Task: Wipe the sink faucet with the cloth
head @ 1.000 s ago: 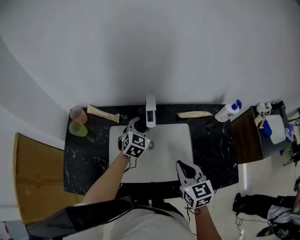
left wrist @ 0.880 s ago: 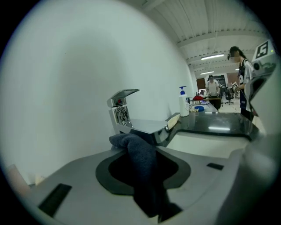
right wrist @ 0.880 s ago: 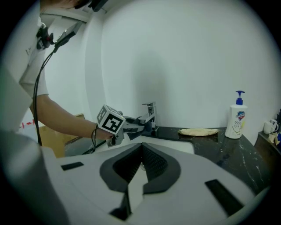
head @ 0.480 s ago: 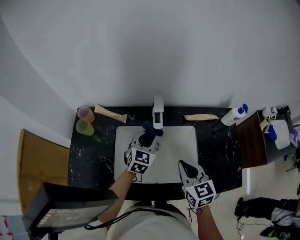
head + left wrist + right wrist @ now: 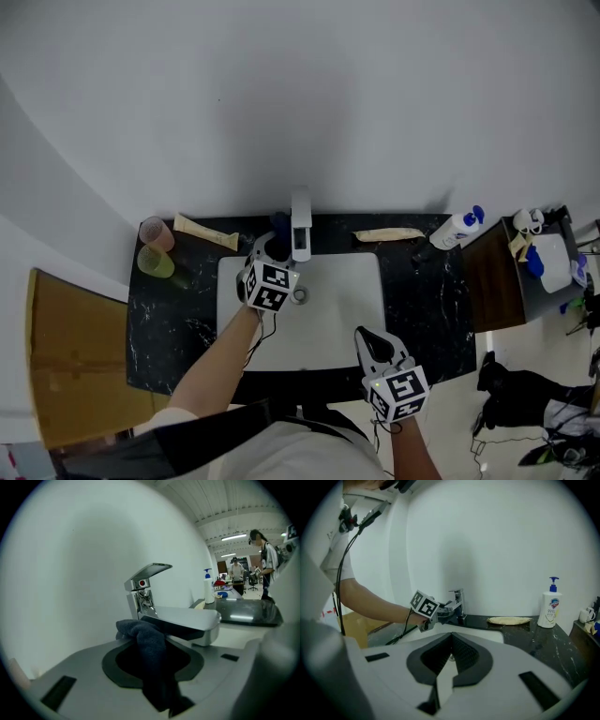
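Head view: the left gripper (image 5: 275, 242) covers most of the cloth (image 5: 278, 222) and the faucet's (image 5: 301, 225) left flank. Left gripper view: the cloth hangs between the fingers (image 5: 70, 672), hiding where their pads meet it, and it masks the faucet's lower column. The print on the bottle (image 5: 549, 603) is too small to read. The background people (image 5: 262, 564) are too small to make out.

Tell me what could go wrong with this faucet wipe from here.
The cloth is only bunched in the left gripper, pressed against the faucet; a hard stroke might pull it loose into the sink. The lever handle sits right above the cloth, so an upward stroke could nudge it and start the water.
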`<state>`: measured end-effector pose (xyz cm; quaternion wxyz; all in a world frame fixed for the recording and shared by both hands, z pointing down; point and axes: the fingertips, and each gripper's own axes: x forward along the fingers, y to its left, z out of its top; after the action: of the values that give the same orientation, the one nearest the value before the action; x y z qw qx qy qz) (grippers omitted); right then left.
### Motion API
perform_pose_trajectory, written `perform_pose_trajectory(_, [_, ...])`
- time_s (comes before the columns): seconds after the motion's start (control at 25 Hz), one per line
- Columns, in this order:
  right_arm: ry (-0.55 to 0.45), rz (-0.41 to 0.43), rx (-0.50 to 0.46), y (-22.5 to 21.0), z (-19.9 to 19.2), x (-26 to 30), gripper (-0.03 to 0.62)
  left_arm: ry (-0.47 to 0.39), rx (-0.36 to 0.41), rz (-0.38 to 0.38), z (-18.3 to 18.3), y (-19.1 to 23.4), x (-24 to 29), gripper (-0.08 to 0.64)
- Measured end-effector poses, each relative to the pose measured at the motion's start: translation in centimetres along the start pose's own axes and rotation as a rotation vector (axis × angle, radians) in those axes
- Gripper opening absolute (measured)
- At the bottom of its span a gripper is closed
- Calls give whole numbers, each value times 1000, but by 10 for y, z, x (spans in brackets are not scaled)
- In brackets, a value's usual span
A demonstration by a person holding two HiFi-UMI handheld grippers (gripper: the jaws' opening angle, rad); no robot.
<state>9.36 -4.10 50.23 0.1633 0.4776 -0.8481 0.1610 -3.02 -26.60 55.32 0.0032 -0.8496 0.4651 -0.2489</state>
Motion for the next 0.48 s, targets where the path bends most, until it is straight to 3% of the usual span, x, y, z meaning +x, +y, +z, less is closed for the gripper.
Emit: perform_pose_trajectory(0.48, [5,31,-2,6,-3,6,2,-74,-68,-84,-7,-71,-71,117])
